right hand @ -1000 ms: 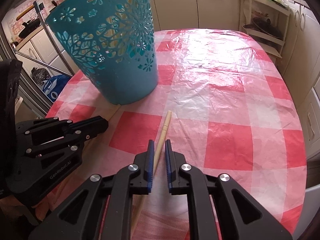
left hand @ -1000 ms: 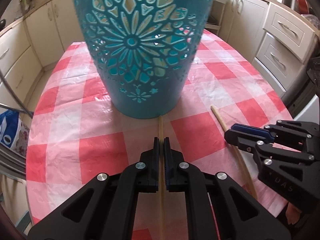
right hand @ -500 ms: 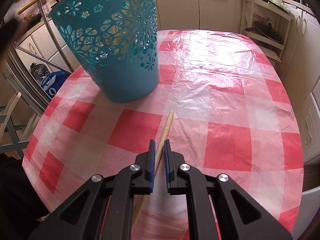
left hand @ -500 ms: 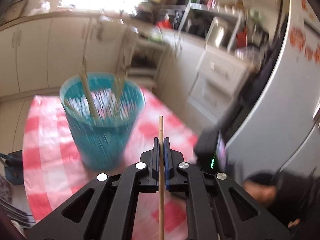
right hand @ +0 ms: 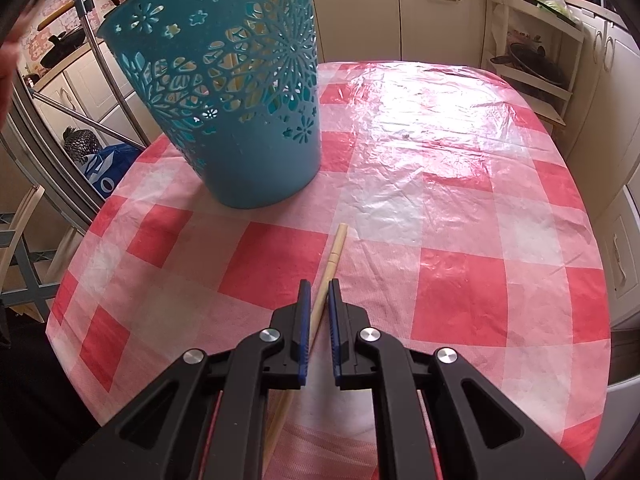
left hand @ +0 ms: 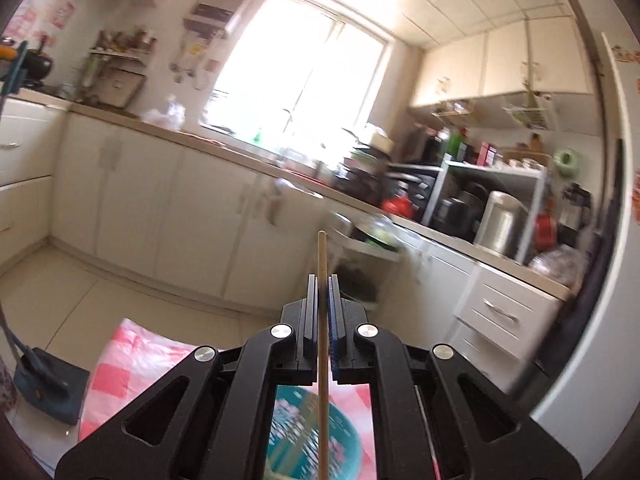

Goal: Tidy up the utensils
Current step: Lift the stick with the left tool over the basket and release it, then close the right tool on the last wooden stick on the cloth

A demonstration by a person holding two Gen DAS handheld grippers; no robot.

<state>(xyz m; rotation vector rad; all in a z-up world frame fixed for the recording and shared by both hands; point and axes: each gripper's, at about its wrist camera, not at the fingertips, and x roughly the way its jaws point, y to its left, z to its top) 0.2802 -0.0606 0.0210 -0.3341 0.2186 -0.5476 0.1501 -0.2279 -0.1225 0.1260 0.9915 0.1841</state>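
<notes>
Kitchen counters (left hand: 224, 148) and bright window (left hand: 304, 64) ahead in left wrist view. Left gripper (left hand: 323, 296) raised, clamped tight on thin wooden chopstick (left hand: 321, 256), tip standing above the jaws. Teal basket (left hand: 304, 436) blurred below, on checked tablecloth (left hand: 120, 364).

Right wrist view: red-checked table (right hand: 460, 208), teal cutout basket (right hand: 240, 92) upright at far left. Right gripper (right hand: 318, 292) low, jaws narrowed about second chopstick (right hand: 334, 256) lying flat; firm grip unclear.

In the right wrist view we see the basket (right hand: 244, 104) on the table (right hand: 460, 200) at upper left; a chopstick (right hand: 332, 264) lies below it at centre, between our right gripper (right hand: 319, 296) fingers; in the left wrist view another chopstick (left hand: 322, 276) stands at centre, the basket (left hand: 316, 436) below it.
</notes>
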